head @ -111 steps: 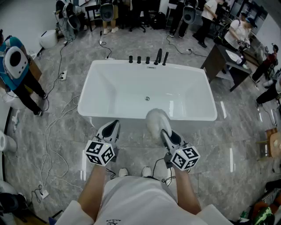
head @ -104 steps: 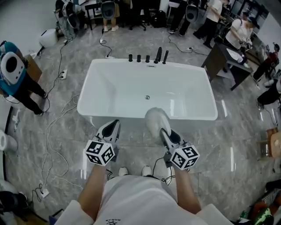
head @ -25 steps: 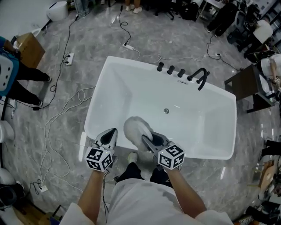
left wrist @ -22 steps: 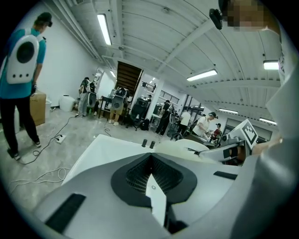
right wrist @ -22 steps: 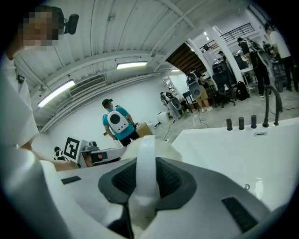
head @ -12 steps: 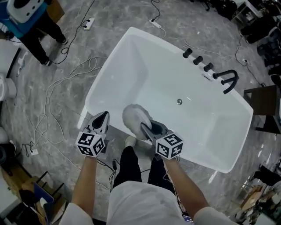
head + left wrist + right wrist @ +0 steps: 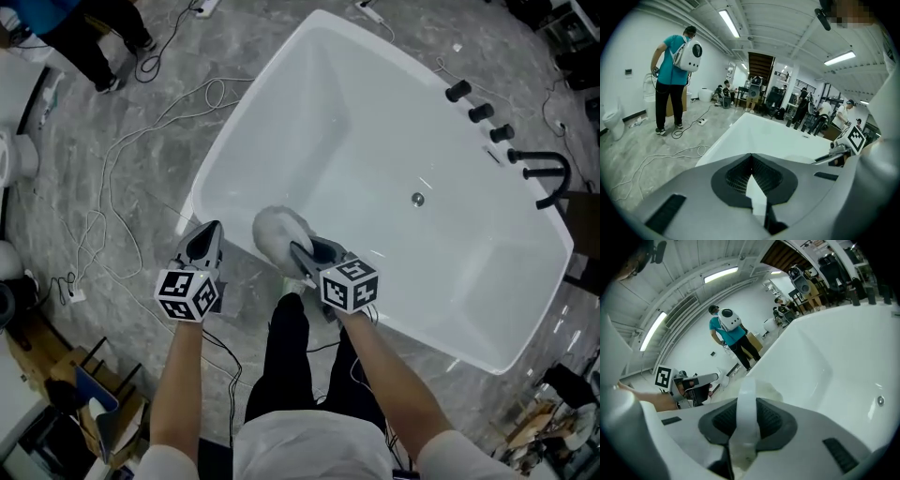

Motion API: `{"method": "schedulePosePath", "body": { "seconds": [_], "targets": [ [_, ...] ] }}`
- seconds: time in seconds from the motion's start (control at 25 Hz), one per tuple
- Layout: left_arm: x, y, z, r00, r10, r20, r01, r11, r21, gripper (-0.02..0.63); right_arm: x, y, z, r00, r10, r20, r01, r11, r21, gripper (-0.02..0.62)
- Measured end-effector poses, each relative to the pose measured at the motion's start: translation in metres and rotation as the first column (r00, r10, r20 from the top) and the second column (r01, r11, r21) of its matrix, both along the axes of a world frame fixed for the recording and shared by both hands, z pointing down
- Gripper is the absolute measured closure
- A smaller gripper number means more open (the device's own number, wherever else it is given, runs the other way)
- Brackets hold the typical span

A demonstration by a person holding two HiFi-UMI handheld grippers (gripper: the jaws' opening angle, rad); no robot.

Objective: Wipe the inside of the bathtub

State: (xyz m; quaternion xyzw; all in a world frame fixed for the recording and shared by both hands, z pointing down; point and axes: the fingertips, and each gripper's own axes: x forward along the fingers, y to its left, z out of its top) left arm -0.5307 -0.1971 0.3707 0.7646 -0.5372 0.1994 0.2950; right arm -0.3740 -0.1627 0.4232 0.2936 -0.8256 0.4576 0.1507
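1. Nearest the person, at the bathtub's near rim, the right claw (image 7: 305,255) is clenching on the white strap (image 7: 747,401) of a fluffy white pad (image 7: 277,232). The pad is hanging just over the near-left corner of the bathtub (image 7: 375,112) and seemingly not yet pressing on the enamel.
2. Beside it, outside the rim and over the floor, the left claw (image 7: 204,239) is sitting clenched with nothing in it.
3. To wipe well, the pad is needing to go down flat against the near wall, then travel in overlapping strokes toward the drain (image 7: 417,199). The strap looks thin, so the pad is probably going to twist in the grip, and steady, moderate pressure is advisable.
4. Farther off, the taps (image 7: 478,112) and spout (image 7: 544,173) are lining the far rim, a place for slowing down.
5. Only the right gripper view is showing the strap running between the jaws, while the head view is showing just fluff there. Only the left gripper view is proving that its jaws are meeting. It is also showing a person in teal (image 7: 670,79) standing beyond the tub's left end.
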Motion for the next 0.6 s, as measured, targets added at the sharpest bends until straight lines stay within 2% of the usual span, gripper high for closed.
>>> {"method": "schedulePosePath", "body": {
  "seconds": [0.2,0.36,0.6],
  "targets": [
    [-0.031,-0.006,0.032,1.000,0.014,0.020,-0.013,1.000,-0.028,0.600,-0.051,-0.011,0.045,1.000,0.001,0.004,0.000,0.996,-0.084,0.495],
    [-0.047,-0.014,0.054,0.999,0.037,0.032,-0.036,0.999,-0.041,0.600,-0.085,-0.029,0.070,1.000,0.011,-0.002,-0.011,0.994,-0.111,0.495],
    [-0.048,-0.001,0.065,0.997,0.058,0.041,-0.057,0.998,-0.036,0.600,-0.106,-0.029,0.081,0.999,0.051,0.002,-0.050,0.988,-0.147,0.495]
  ]
}}
